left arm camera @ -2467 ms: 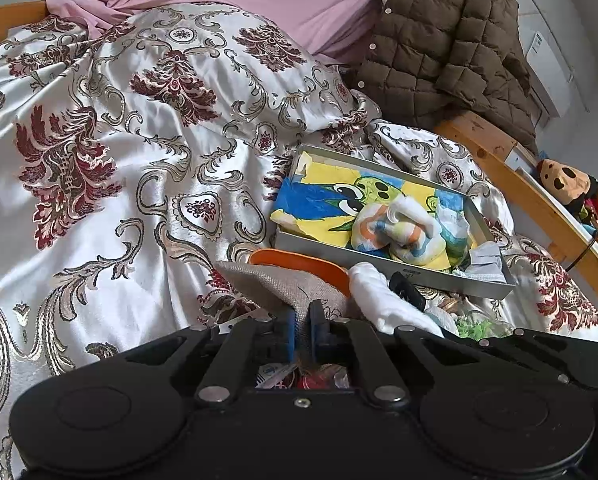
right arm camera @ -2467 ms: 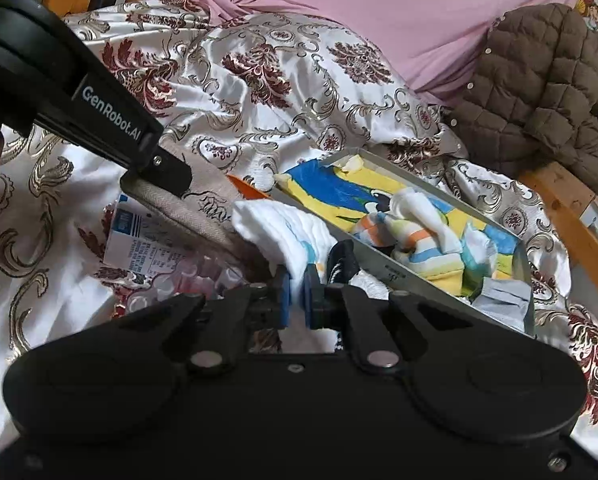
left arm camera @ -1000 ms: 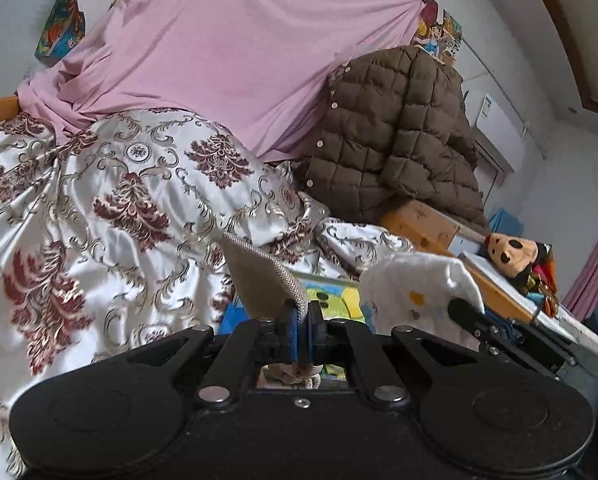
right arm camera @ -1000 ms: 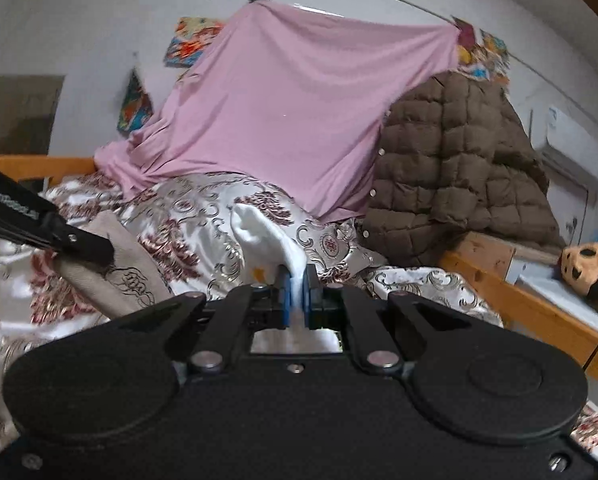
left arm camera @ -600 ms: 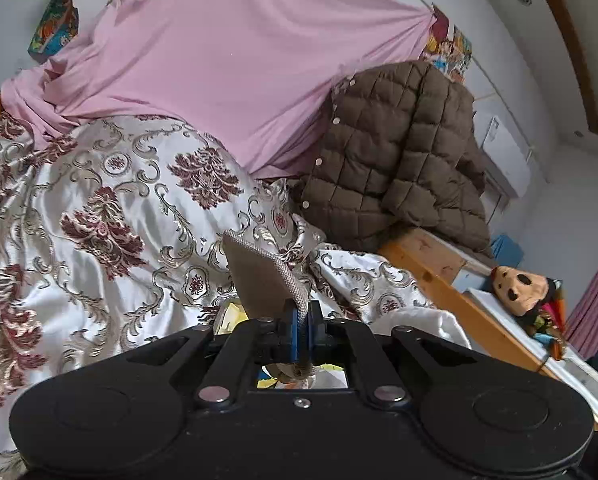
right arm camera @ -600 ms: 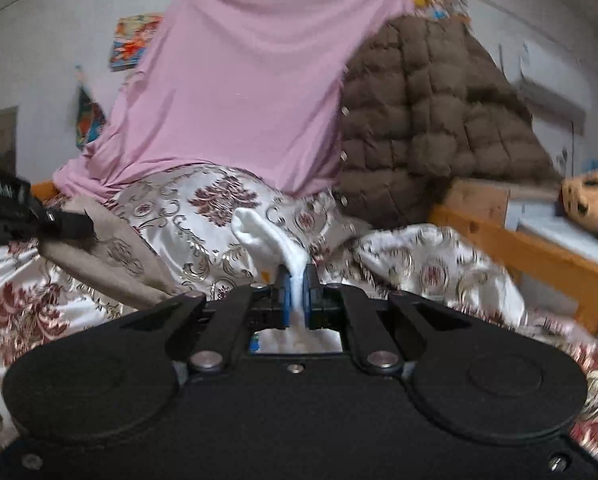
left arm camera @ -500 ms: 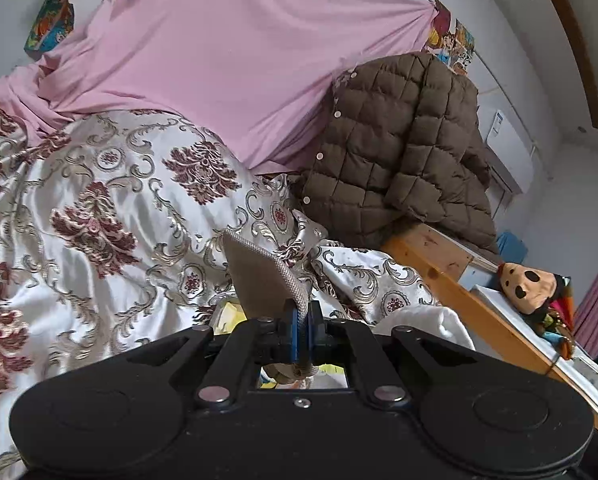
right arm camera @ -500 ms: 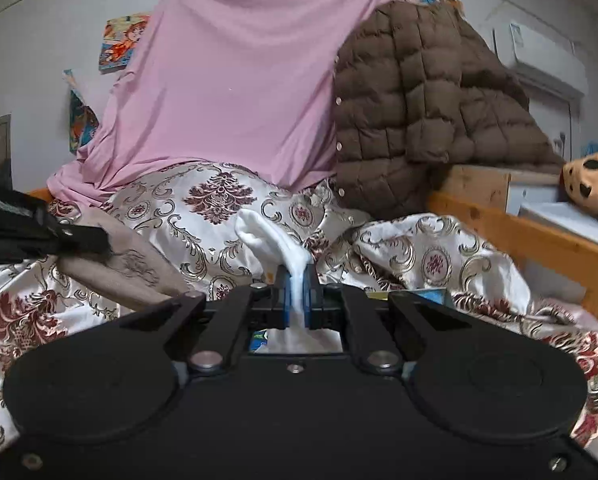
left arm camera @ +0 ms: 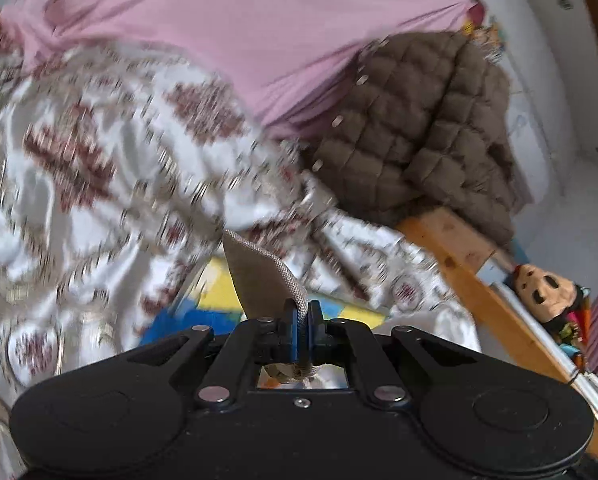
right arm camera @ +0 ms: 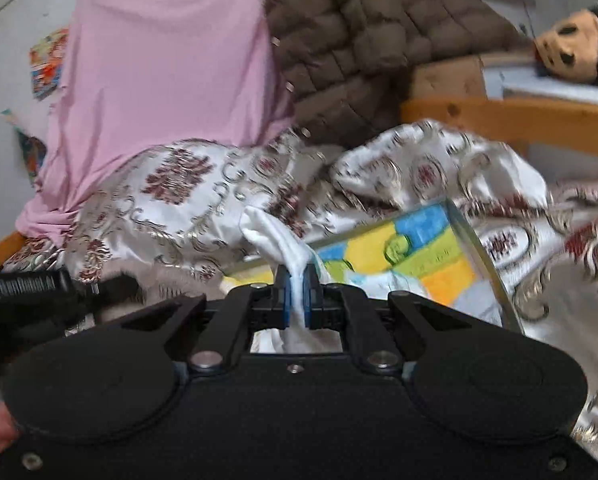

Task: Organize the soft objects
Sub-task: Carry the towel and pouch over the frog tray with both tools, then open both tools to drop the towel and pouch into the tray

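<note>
Left gripper is clamped on a tan woven cloth: the blue pads pinch one edge, and the free part stands up from the jaws as a flat flap. Its long axis runs up and a little left in the left wrist view, ending in a blunt tip. The rest of the cloth hangs behind the pads, seen only through the window in the gripper body.

Right gripper is pressed together on a white cloth. That cloth rises from the pads as a narrow bunched strip, leaning up and left, with its rounded end away from the gripper; more of it hangs below the pads.

Both cloths are held in the air over a bed with a patterned quilt. Just beyond the right gripper lies a shallow box with a bright yellow and blue lining, tilted in that view. A corner of the same lining shows past the tan cloth in the left view. The left gripper also shows at the left edge of the right wrist view, low beside the box. Much of the left view is blurred.
</note>
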{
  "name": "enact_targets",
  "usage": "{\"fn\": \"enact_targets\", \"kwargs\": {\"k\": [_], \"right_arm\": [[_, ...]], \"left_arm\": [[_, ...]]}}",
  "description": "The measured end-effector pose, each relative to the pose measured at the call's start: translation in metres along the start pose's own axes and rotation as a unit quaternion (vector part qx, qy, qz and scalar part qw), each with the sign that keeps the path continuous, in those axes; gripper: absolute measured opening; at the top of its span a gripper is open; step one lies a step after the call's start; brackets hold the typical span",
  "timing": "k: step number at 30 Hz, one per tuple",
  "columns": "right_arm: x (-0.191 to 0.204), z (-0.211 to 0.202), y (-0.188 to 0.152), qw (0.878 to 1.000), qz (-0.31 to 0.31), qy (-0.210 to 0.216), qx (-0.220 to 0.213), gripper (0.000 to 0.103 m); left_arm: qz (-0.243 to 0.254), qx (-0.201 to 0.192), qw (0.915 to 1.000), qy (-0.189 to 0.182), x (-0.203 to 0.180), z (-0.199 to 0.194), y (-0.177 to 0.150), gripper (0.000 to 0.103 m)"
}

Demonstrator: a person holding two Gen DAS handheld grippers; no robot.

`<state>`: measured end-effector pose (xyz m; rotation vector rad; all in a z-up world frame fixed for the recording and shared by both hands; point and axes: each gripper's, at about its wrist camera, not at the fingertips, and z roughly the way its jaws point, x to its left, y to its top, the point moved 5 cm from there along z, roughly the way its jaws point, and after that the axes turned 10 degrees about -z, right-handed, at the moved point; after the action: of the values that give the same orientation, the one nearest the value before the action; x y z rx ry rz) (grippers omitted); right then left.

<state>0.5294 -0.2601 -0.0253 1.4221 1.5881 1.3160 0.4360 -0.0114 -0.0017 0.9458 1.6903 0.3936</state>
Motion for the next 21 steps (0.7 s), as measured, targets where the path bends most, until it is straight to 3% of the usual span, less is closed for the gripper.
{"fn": "enact_targets", "kwargs": {"k": [6,17,21], "right_arm": [[-0.018,0.016,-0.013,0.998,0.047,-0.022,0.038,0.001],[-0.039,0.036,-0.039,0.991,0.089,-0.052,0.085,0.002],[-0.047,0.039,-0.044,0.988,0.116,-0.053,0.083,0.005]], "left_arm": [[-0.042,0.042,0.9972,0.045,0.034,0.027,-0.014,0.004],[0.041,0.120,0.9839,0.126,0.040,0.061,-0.036,0.004],[0.046,0.148,0.9806,0.120,0.037,0.065,-0.047,0.005]]}}
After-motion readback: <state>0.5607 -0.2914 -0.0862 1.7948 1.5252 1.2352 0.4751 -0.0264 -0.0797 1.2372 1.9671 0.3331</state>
